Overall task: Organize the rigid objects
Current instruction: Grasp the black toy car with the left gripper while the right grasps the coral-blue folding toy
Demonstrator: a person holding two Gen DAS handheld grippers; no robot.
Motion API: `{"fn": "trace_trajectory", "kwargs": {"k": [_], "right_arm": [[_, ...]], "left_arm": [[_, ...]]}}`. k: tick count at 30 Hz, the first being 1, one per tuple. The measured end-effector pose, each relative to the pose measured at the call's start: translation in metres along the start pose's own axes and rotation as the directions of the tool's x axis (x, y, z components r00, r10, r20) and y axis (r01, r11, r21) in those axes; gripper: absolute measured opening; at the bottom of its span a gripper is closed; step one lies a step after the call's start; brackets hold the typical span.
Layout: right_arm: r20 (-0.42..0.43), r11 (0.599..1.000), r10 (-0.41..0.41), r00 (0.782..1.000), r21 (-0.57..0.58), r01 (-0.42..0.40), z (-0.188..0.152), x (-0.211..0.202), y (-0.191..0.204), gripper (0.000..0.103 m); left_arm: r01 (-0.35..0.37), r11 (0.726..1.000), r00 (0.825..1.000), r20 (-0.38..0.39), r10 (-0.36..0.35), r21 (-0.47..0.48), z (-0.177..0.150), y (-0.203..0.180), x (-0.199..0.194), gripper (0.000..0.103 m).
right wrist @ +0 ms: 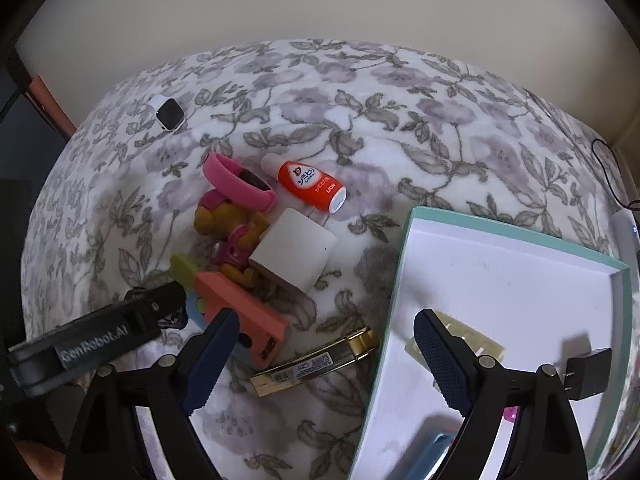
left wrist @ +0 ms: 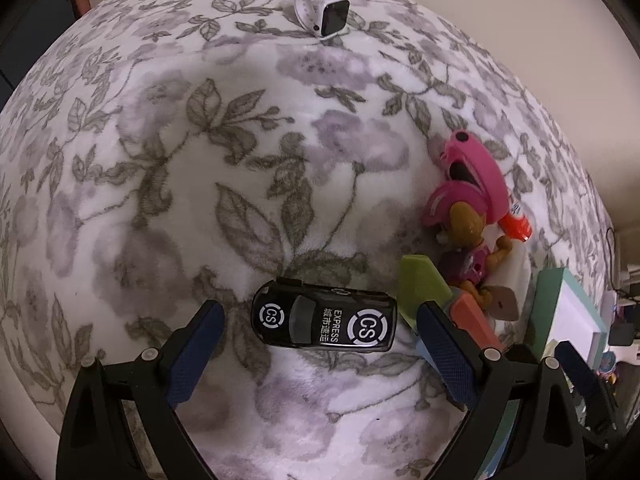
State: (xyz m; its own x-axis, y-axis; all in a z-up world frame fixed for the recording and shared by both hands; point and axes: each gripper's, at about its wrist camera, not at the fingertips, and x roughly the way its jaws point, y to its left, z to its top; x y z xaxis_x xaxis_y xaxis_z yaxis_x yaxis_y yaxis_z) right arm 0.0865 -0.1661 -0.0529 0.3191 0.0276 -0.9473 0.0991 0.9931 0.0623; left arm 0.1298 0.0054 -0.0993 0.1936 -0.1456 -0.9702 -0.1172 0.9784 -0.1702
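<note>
Left gripper (left wrist: 320, 332), jaws open, straddles the car (left wrist: 325, 323) to lift it; right gripper (right wrist: 326, 340), open, empty, box (right wrist: 400, 280) at three o'clock

white blanket (left wrist: 168, 184) printed with grey-green leaves and pale purple flowers. black toy car (left wrist: 325, 325), white "cs" rings and "express" lettering. white smartwatch (left wrist: 322, 9), dark face. pink band (right wrist: 240, 182), dark screen. orange bottle (right wrist: 310, 184), white cap and white base. white cube charger (right wrist: 294, 254). tan and pink figurine (right wrist: 228, 232). lime green block (left wrist: 420, 286), salmon block (right wrist: 240, 304). gold case (right wrist: 316, 362). teal box (right wrist: 516, 300), white inside; black plug (right wrist: 588, 372) in it. black grippers, navy pads (left wrist: 196, 356).
</note>
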Motion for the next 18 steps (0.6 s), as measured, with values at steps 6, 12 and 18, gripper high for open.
{"fn": "trace_trajectory", "kwargs": {"k": [6, 12, 18], "right_arm": [[0.001, 1.0, -0.002, 1.0, -0.014, 0.002, -0.002, -0.001, -0.002, 0.091], [-0.006, 0.999, 0.032, 0.999, -0.038, -0.032, -0.003, 0.0, -0.002, 0.091], [-0.022, 0.994, 0.051, 0.998, -0.094, -0.053, -0.005, 0.006, 0.001, 0.091]], "left_arm": [[0.014, 1.0, 1.0, 0.002, -0.014, 0.017, 0.001, -0.002, 0.001, 0.089], [0.0, 0.997, 1.0, -0.007, 0.0, 0.072, -0.002, -0.011, 0.003, 0.076], [-0.017, 0.998, 1.0, 0.0, 0.017, 0.061, -0.006, -0.01, 0.005, 0.075]]}}
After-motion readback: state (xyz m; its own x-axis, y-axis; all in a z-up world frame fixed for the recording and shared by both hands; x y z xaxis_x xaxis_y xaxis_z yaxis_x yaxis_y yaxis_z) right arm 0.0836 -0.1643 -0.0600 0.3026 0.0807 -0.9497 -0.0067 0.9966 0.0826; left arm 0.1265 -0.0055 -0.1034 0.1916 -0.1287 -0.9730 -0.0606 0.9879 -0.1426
